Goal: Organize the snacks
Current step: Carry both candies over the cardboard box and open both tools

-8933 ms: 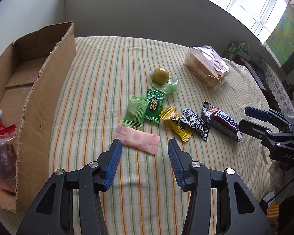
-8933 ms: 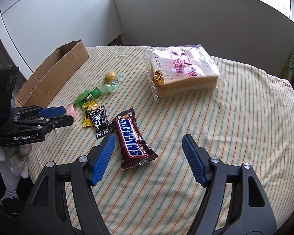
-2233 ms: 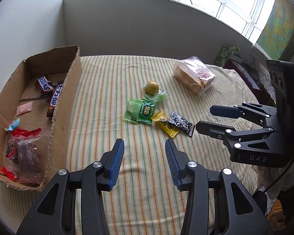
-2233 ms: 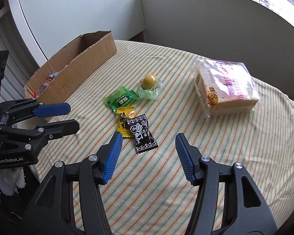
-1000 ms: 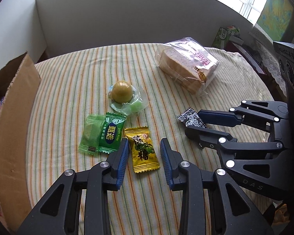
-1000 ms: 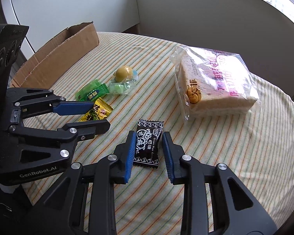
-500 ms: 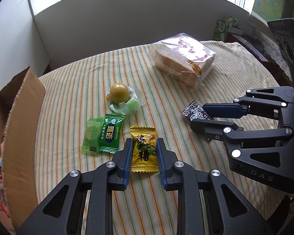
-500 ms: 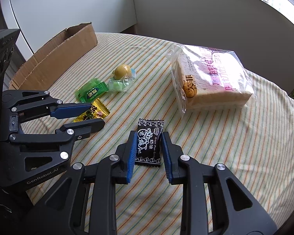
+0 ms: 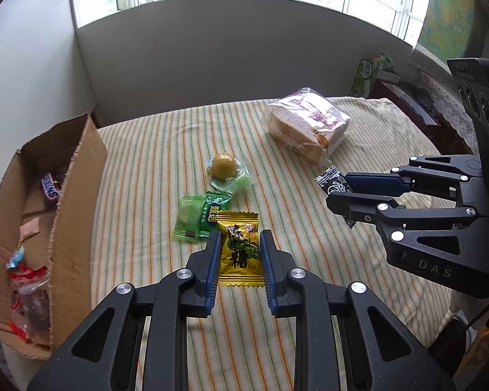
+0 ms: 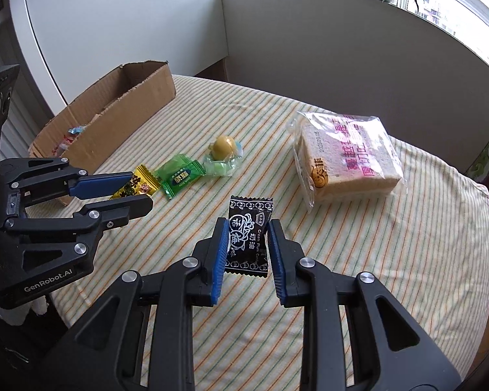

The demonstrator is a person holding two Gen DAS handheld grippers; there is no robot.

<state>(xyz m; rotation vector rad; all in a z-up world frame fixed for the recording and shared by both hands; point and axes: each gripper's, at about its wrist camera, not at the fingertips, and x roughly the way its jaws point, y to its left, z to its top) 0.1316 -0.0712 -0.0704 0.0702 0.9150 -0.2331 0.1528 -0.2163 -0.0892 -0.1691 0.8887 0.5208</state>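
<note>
1. The left gripper (image 9: 239,254) has closed in on the small yellow candy packet (image 9: 240,250). A second ago its blue fingers stood a little wider around the packet. Now they pinch both sides, and the packet looks lifted off the striped tablecloth (image 9: 153,150).
2. The right gripper (image 10: 247,241) has done the same with the small black candy packet (image 10: 248,239). Its jaws squeeze the packet's two long edges, and the packet looks raised too.
3. The open brown cardboard box (image 9: 76,176) is the place to go. The yellow packet is to the right of the box, and the black packet is farther right.
4. This means both grabs look done. The next job is likely to carry the two packets over the box wall and let go.
5. Still lying on the cloth right of the box are the flat green packet (image 9: 200,215), the round yellow sweet in clear wrap (image 9: 225,166), and far off, the clear bag of sliced bread (image 9: 306,125).
6. The box already holds a few snacks.
</note>
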